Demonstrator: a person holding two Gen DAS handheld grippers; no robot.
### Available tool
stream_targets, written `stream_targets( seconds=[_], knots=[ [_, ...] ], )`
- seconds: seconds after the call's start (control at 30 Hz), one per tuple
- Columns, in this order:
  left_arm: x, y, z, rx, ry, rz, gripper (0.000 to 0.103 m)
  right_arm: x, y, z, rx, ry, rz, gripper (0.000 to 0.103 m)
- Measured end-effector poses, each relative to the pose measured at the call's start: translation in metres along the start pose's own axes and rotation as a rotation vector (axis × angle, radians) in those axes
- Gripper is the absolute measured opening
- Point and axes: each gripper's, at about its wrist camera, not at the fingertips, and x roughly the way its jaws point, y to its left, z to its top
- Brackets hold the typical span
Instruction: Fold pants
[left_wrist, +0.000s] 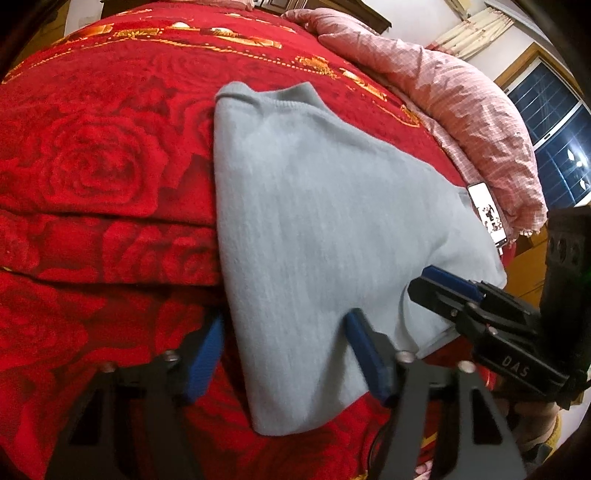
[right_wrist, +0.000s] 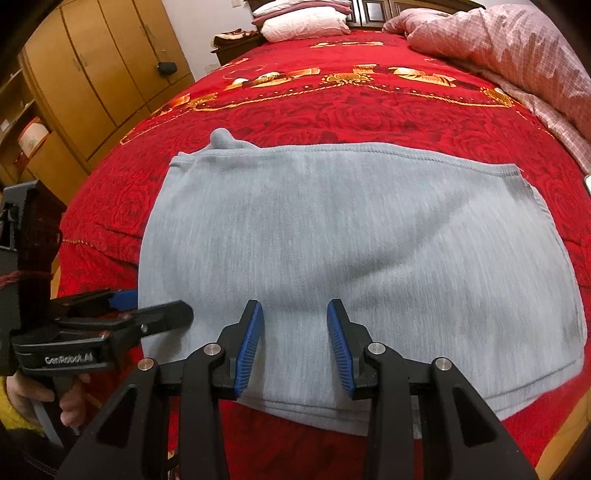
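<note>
Black grippers (right_wrist: 295, 347), blue ribbed pads (right_wrist: 251, 347)

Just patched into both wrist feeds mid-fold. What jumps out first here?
The grey pants, already folded into a compact rectangle, lie flat in the middle of the bright red rose-patterned blanket. Both grippers hover at the near edge with jaws open and empty: the right gripper over the middle of the pants, the left gripper astride their left corner. A rumpled pink checked quilt lies heaped along the bed's right side.
</note>
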Motion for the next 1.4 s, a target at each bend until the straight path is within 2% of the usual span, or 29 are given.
stream_targets(
  seconds=[0.03, 0.07, 0.17, 0.27, 0.4, 0.6, 0.83, 1.0, 1.13, 1.4],
  knots=[
    [-0.002, 0.001, 0.000, 0.000, -0.002, -0.011, 0.045, -0.001, 0.000, 0.000, 0.003, 0.004, -0.001, 0.038],
    [-0.004, 0.000, 0.000, 0.000, -0.007, -0.014, 0.040, -0.002, 0.000, -0.001, 0.004, 0.006, -0.002, 0.038],
    [-0.011, -0.001, -0.002, 0.014, -0.029, -0.017, 0.028, -0.005, 0.000, -0.003, 0.009, 0.009, -0.006, 0.038],
    [-0.020, -0.003, -0.003, 0.026, -0.055, -0.024, 0.020, -0.008, 0.000, -0.005, 0.012, 0.010, -0.008, 0.038],
    [-0.037, -0.014, -0.003, 0.071, -0.101, -0.041, 0.017, -0.013, -0.001, -0.006, 0.022, 0.005, -0.008, 0.038],
    [-0.064, -0.048, 0.002, 0.194, -0.162, -0.048, 0.016, -0.031, -0.009, -0.007, 0.050, -0.026, -0.014, 0.038],
    [-0.085, -0.091, 0.017, 0.332, -0.182, -0.054, 0.016, -0.063, -0.030, -0.010, 0.116, -0.095, -0.005, 0.038],
    [-0.081, -0.125, 0.030, 0.414, -0.139, -0.058, 0.016, -0.086, -0.051, -0.013, 0.175, -0.154, 0.001, 0.038],
    [-0.066, -0.148, 0.045, 0.418, -0.066, -0.099, 0.016, -0.096, -0.065, -0.018, 0.213, -0.183, 0.000, 0.038],
    [-0.007, -0.187, 0.060, 0.451, 0.041, -0.093, 0.016, -0.102, -0.092, -0.030, 0.279, -0.196, -0.014, 0.038]
  ],
)
